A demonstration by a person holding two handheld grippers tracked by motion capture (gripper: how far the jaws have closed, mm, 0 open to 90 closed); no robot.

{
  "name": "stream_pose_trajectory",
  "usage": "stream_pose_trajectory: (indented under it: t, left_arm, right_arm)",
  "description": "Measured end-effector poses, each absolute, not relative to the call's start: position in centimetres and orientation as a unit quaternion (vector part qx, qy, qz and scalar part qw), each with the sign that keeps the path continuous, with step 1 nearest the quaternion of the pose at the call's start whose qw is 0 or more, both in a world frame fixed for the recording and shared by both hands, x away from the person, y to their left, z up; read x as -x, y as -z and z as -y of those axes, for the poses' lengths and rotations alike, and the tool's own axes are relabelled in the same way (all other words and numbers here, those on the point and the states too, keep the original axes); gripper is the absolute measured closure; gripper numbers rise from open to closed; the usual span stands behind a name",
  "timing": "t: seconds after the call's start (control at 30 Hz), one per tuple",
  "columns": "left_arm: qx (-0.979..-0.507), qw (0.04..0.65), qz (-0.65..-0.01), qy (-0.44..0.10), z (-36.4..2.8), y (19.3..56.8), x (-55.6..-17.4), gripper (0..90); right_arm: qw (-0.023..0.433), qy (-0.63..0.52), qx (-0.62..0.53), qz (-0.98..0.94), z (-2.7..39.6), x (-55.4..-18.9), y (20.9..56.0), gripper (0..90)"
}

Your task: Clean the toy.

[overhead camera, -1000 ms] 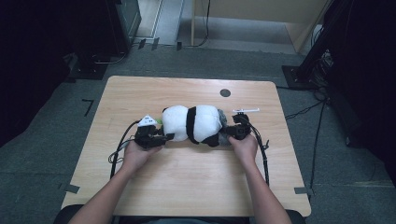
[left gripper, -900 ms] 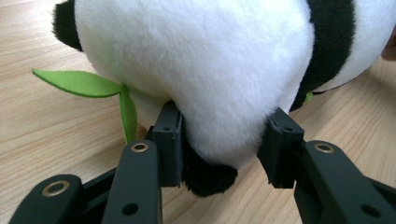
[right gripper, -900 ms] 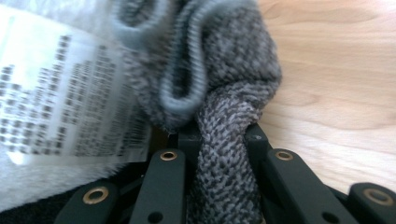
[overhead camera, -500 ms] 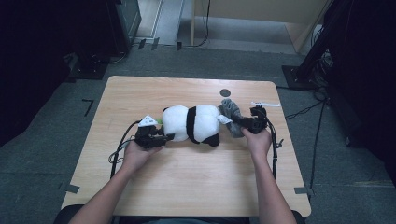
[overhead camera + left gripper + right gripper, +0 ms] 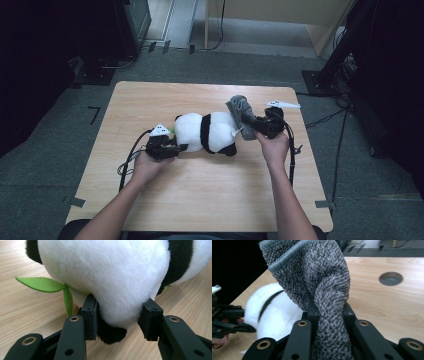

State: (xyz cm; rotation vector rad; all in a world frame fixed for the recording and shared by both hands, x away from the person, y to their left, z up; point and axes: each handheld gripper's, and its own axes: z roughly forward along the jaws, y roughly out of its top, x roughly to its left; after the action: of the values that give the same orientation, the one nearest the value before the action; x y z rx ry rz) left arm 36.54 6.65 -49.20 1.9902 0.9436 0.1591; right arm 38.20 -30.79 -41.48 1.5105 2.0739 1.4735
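Left tongs (image 5: 176, 148) clench the panda (image 5: 207, 131) lying on the bench (image 5: 200, 200); right tongs (image 5: 248, 121) grasp a grey cloth (image 5: 240, 108) at its right end

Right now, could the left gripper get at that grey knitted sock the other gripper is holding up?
Probably not as things stand. The left gripper is clamped on one end of the panda plush, and the plush's whole body lies between it and the grey sock, which the right gripper pinches at the far end.
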Motion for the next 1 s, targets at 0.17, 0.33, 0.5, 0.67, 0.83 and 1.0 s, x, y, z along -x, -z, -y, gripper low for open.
stream_pose_trajectory:
  t: [0.17, 0.33, 0.5, 0.67, 0.83, 1.0]
  left_arm:
    - [-0.806, 0.449, -0.381, -0.066, -6.6, 49.2, -36.5, 56.3]
    - [-0.805, 0.449, -0.382, -0.066, -6.6, 49.2, -36.5, 56.3]
    - [-0.805, 0.45, -0.382, -0.067, -6.6, 49.2, -36.5, 56.2]
    - [-0.803, 0.452, -0.383, -0.067, -6.5, 49.2, -36.5, 56.2]
    - [-0.802, 0.453, -0.383, -0.066, -6.5, 49.1, -36.5, 56.2]
    - [-0.801, 0.454, -0.384, -0.065, -6.5, 49.2, -36.5, 56.2]
  right_arm:
    - [0.082, -0.479, -0.498, -0.719, 29.5, -38.4, 42.2, 77.3]
    - [0.088, -0.47, -0.497, -0.724, 28.8, -38.4, 42.8, 77.3]
    - [0.089, -0.465, -0.499, -0.726, 28.9, -38.5, 43.3, 77.3]
    - [0.083, -0.462, -0.506, -0.723, 29.2, -38.7, 44.2, 77.3]
    - [0.074, -0.453, -0.515, -0.723, 29.6, -38.9, 44.9, 77.4]
    - [0.062, -0.454, -0.522, -0.719, 29.8, -39.0, 45.8, 77.5]
